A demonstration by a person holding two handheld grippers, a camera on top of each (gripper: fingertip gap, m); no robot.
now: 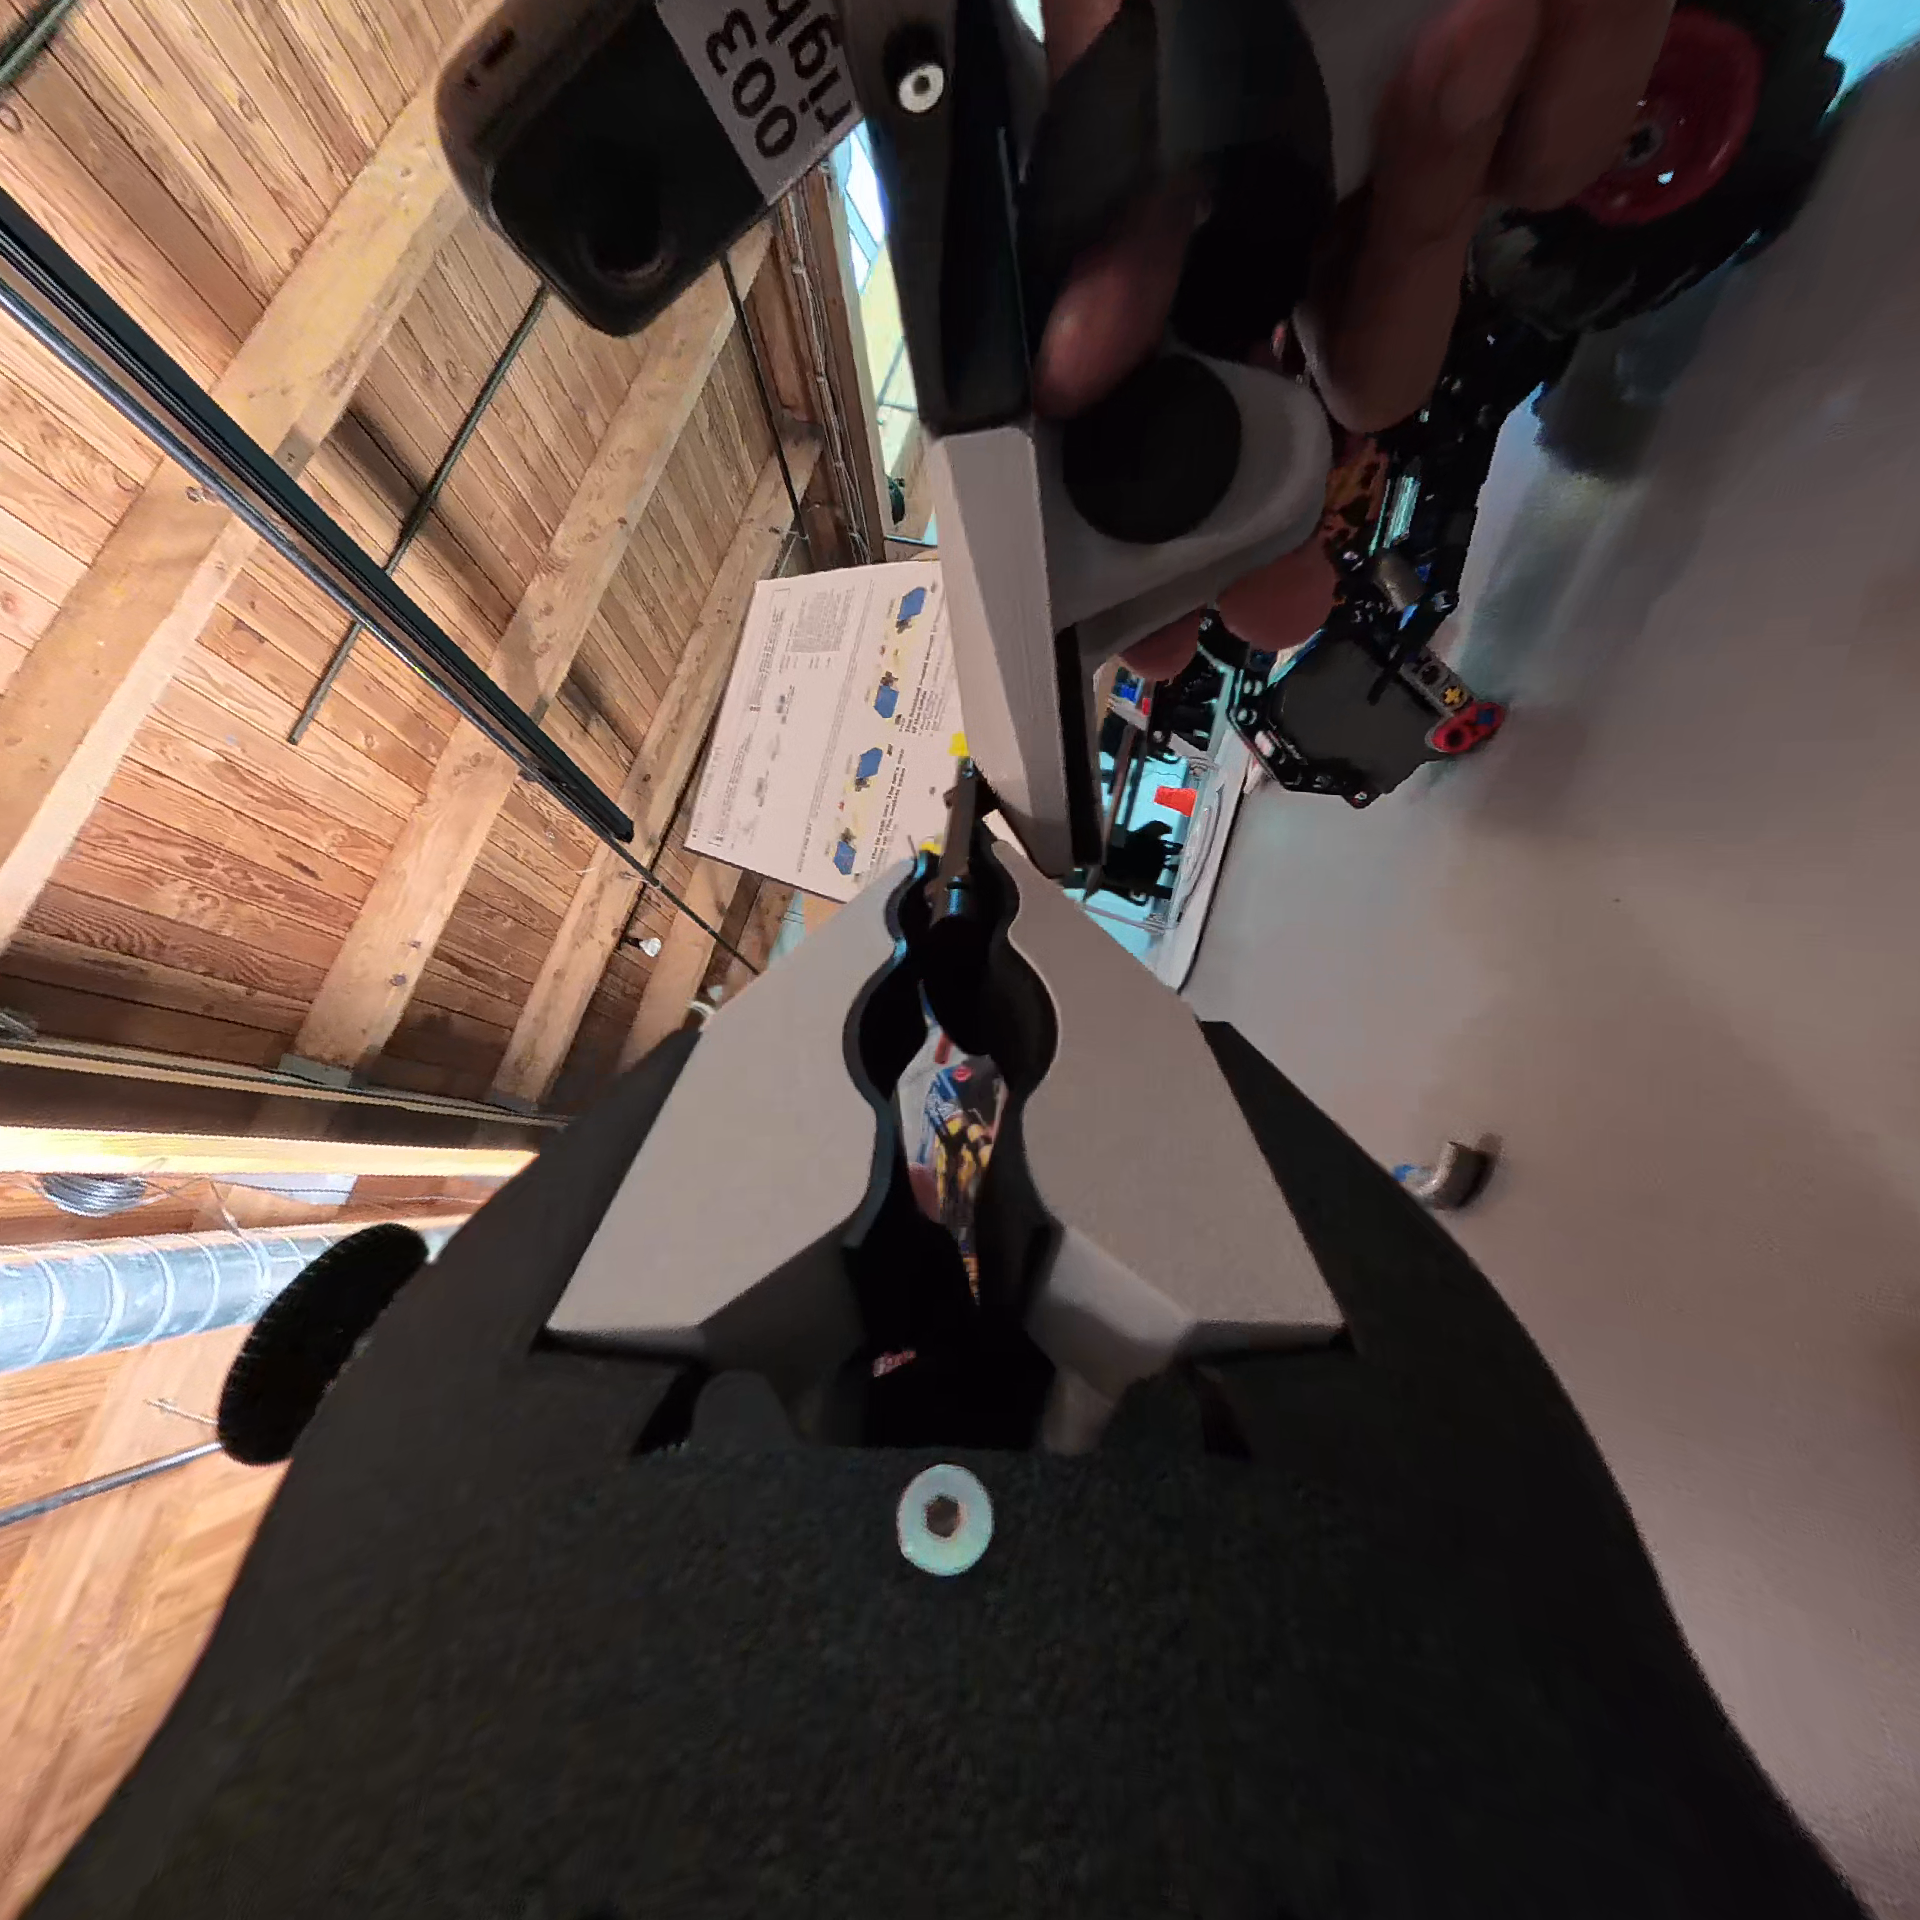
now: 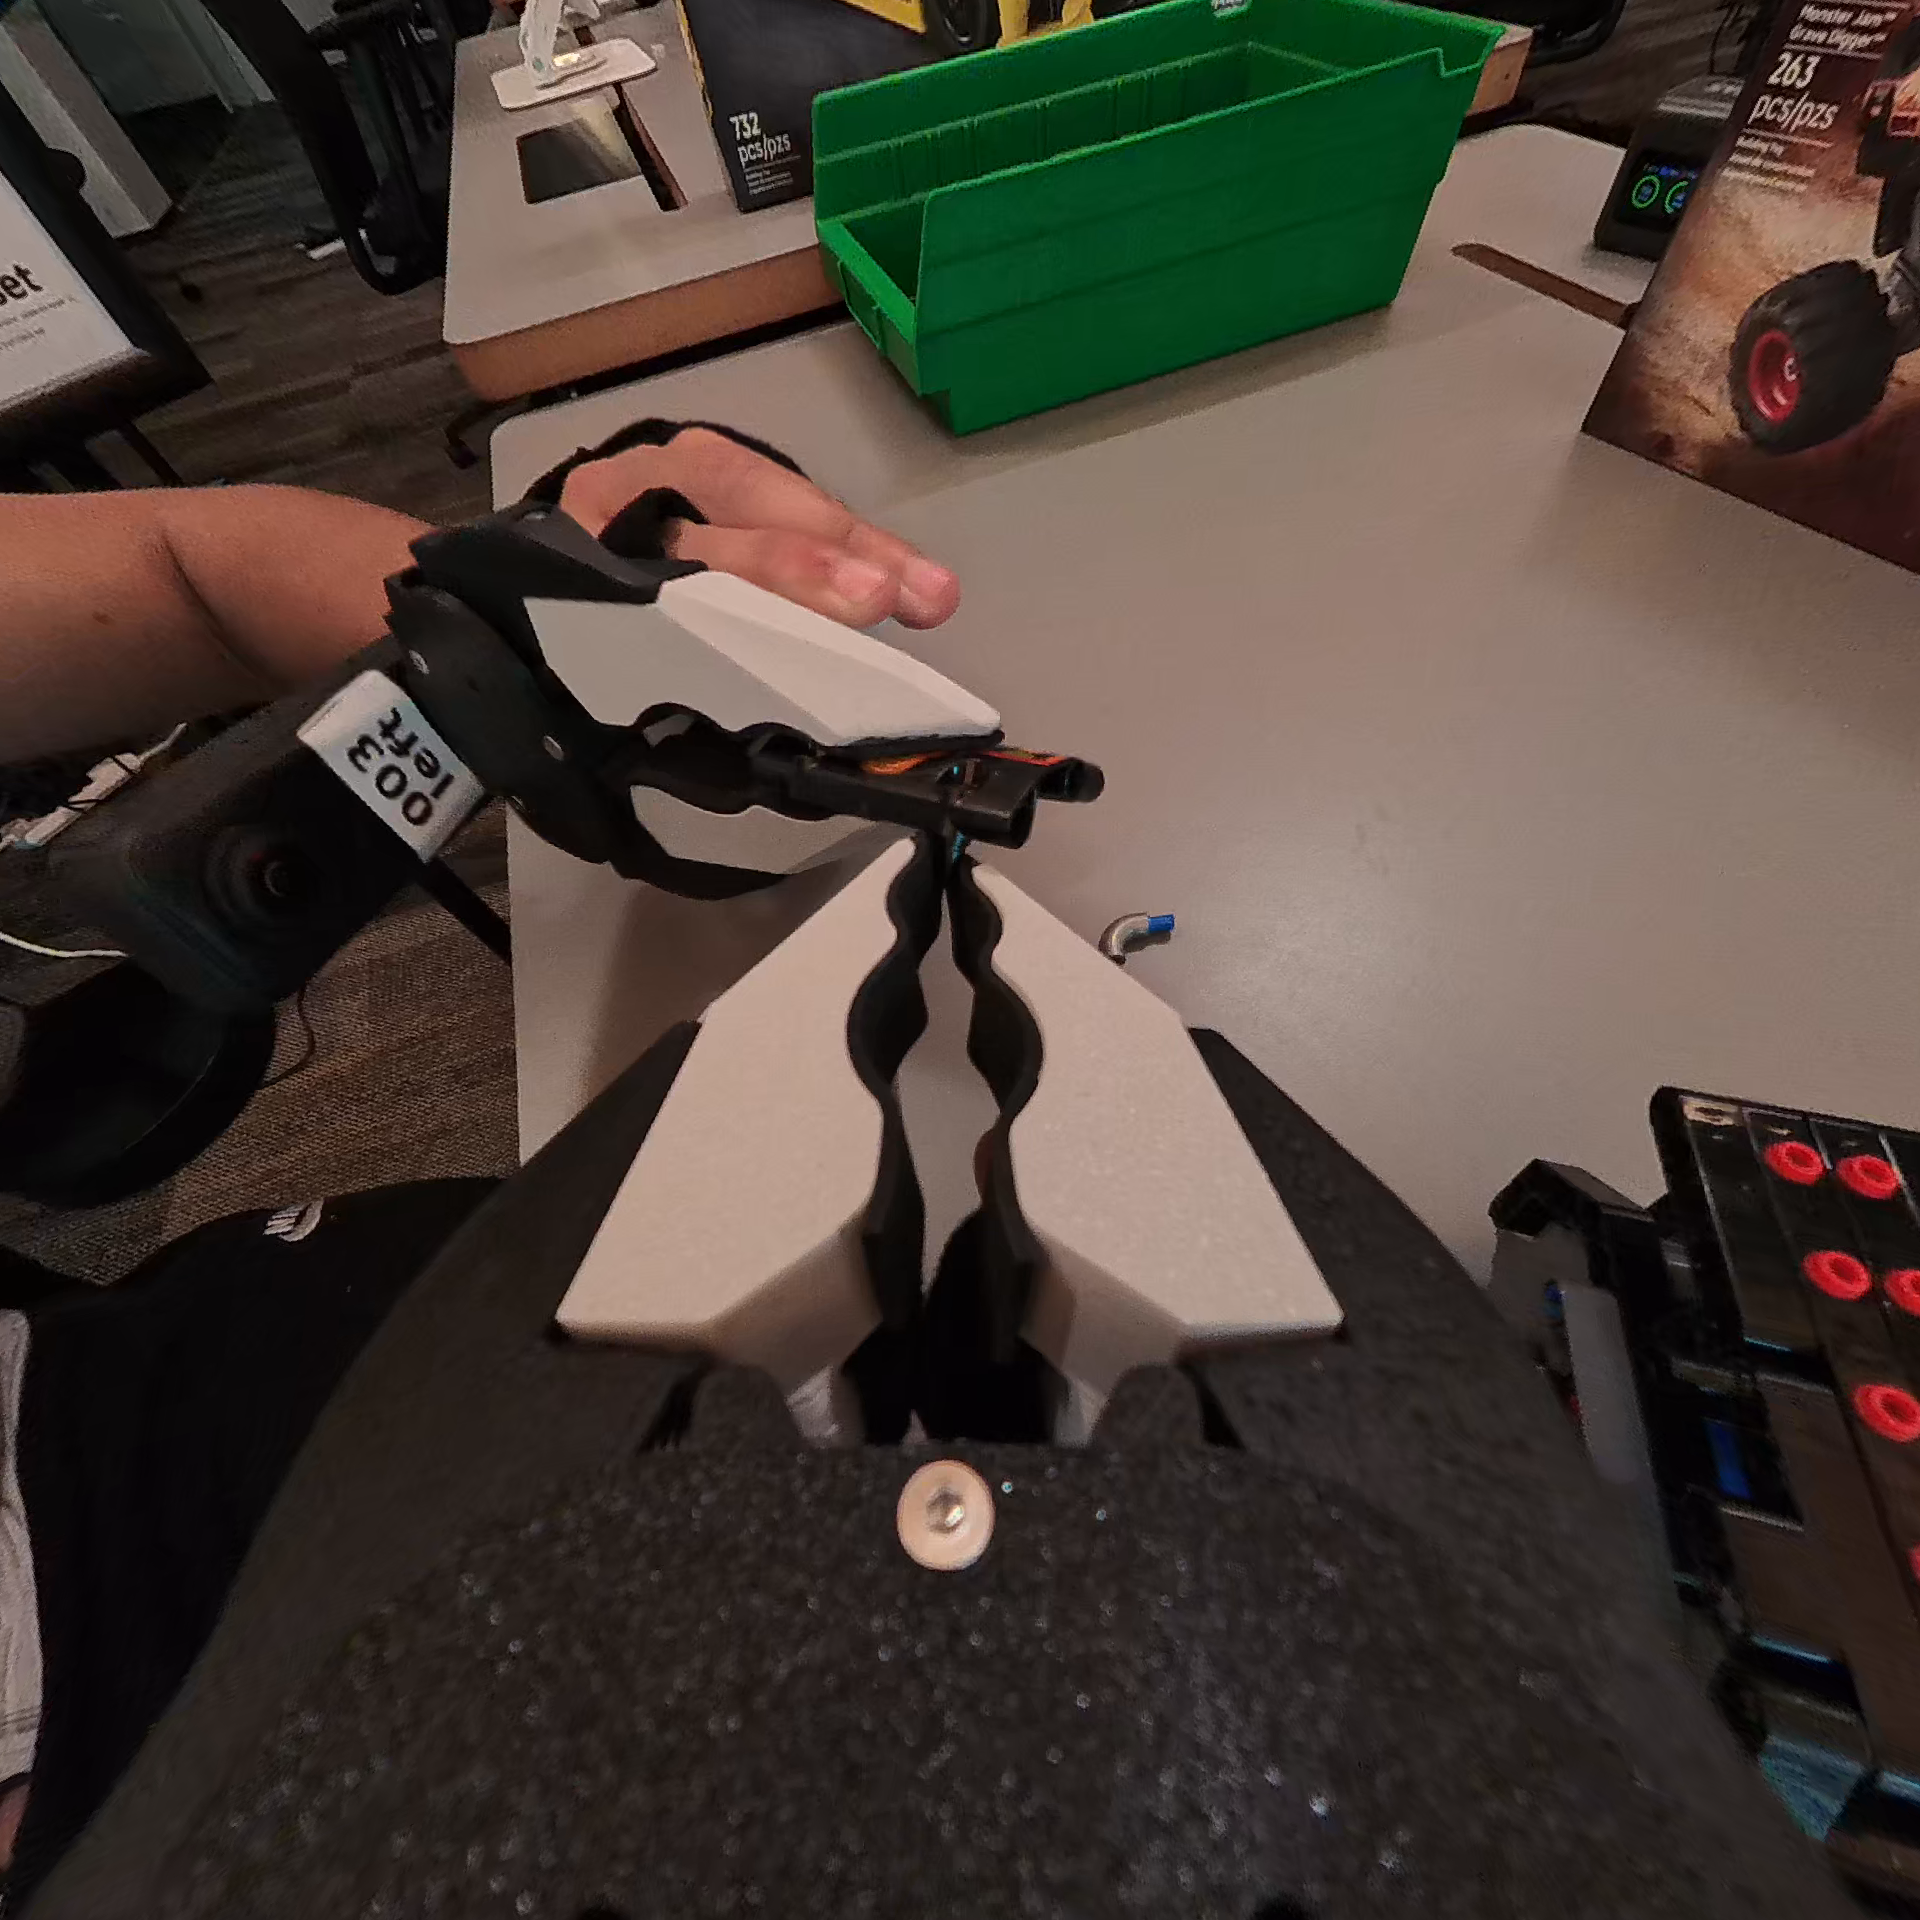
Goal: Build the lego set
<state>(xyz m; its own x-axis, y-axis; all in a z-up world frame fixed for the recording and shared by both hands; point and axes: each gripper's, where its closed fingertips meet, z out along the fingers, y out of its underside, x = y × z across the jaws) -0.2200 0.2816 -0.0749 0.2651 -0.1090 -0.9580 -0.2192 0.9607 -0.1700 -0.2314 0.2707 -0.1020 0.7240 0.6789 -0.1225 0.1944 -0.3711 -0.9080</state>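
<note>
**Two grippers meet over one black brick piece**

While the left gripper (image 2: pixel 997 774) lies on its side at centre-left of the right wrist view, its two grey fingers are clamped on a single black brick assembly (image 2: pixel 1023 790) that juts out to the right past their tips. One hand (image 2: pixel 769 540) rests on top of that gripper, fingers extended flat, and one white tag sits on its black body beside the camera at the left edge. In the left wrist view the same assembly (image 1: pixel 961 977) shows as a dark shape wedged between the wavy black pads, near the frame's centre.

At mid-frame of the right wrist view the right gripper (image 2: pixel 948 868) points up toward the underside of the held piece. Its tips are drawn nearly together on something thin and dark hanging from the assembly; whether they truly pinch it cannot be told.

On the grey table (image 2: pixel 1351 644) one small grey elbow piece (image 2: pixel 1127 932) with a blue end lies just right of the right gripper's tips. One green bin (image 2: pixel 1143 260) stands at the upper centre, two printed boxes appear along the top and upper right, and one partly built black model (image 2: pixel 1787 1351) with six red round connectors in view fills the lower right. One instruction sheet (image 1: pixel 831 727) shows at centre of the left wrist view.
</note>
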